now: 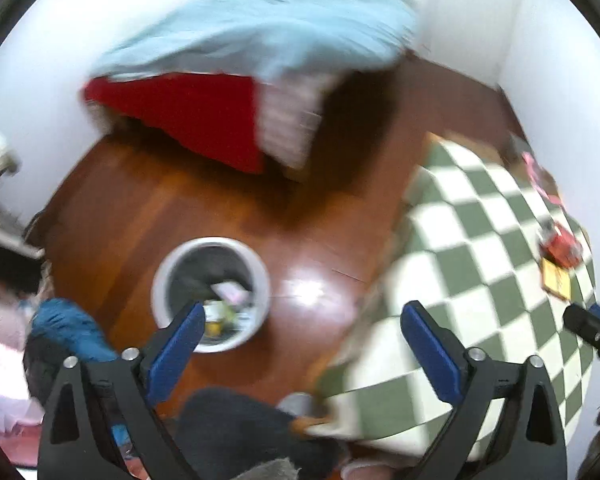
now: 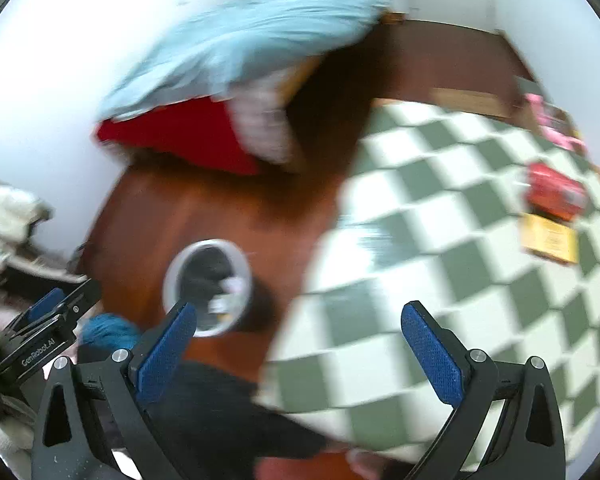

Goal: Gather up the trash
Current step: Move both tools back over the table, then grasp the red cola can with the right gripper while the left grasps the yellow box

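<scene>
Red crinkly wrapper [image 2: 554, 196] and yellow flat packet [image 2: 550, 238] sit near the green-checked tablecloth's [image 2: 440, 240] far edge, both grippers [image 1: 300, 344] [image 2: 298, 342] spread empty, so I'd reach squarely before dropping into the white round bin [image 1: 211, 292].

A table [image 2: 440, 280] covered in green-and-white checked cloth carries a red packet [image 2: 554, 196] with a yellow box [image 2: 550, 240] just beside it, and something pink [image 2: 552, 124] near the far edge. On the brown wooden floor [image 1: 204, 208] stands a white bin [image 1: 211, 294] holding scraps; a blue bundle [image 1: 70, 330] lies nearby.
</scene>
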Motion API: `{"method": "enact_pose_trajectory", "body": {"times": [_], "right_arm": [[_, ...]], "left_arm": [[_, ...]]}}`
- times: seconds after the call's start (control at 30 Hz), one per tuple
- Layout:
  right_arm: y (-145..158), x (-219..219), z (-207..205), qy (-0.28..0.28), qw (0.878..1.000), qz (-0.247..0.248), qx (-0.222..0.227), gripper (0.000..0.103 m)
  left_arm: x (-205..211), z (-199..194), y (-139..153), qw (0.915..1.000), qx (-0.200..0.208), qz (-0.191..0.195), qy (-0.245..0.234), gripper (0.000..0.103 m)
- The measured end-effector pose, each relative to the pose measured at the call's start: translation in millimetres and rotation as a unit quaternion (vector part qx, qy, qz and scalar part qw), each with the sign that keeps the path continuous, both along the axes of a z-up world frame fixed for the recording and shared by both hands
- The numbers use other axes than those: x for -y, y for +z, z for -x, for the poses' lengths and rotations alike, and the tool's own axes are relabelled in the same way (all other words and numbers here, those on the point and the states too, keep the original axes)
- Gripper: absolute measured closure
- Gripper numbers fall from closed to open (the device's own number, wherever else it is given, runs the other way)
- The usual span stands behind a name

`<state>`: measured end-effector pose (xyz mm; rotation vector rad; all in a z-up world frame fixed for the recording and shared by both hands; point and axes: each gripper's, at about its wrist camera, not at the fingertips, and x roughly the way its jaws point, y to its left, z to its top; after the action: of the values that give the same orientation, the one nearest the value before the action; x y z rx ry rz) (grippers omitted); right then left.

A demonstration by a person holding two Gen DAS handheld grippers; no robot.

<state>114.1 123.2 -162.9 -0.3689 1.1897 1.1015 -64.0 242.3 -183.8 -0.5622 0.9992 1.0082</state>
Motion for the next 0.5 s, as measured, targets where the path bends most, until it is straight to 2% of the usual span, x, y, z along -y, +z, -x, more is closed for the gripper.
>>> {"method": "enact_pose_trajectory", "body": {"times": [0.1,0.23,0.37,0.5], "right_arm": [[-12,26,-69,-0.034,0.998,0.045,0.040,0.000],[-32,39,-157,-0.045,0.988,0.110,0.103,0.000],[-64,32,-242,-0.033,0.979,0.159,0.121,0.000],[-95,14,-289,0.014,0.970,0.195,0.145,0.000]], "left_arm": [[14,-76,-33,0.9989,-0.012,0.021,-0.041,0.001],[21,-166,-87,0.9934,-0.030,0.075,-0.081,0.001],[25,-226,-124,0.9868,-0.047,0.101,-0.117,0.001],[26,-256,-135,0.9835,-0.065,0.085,-0.146,0.001]]}}
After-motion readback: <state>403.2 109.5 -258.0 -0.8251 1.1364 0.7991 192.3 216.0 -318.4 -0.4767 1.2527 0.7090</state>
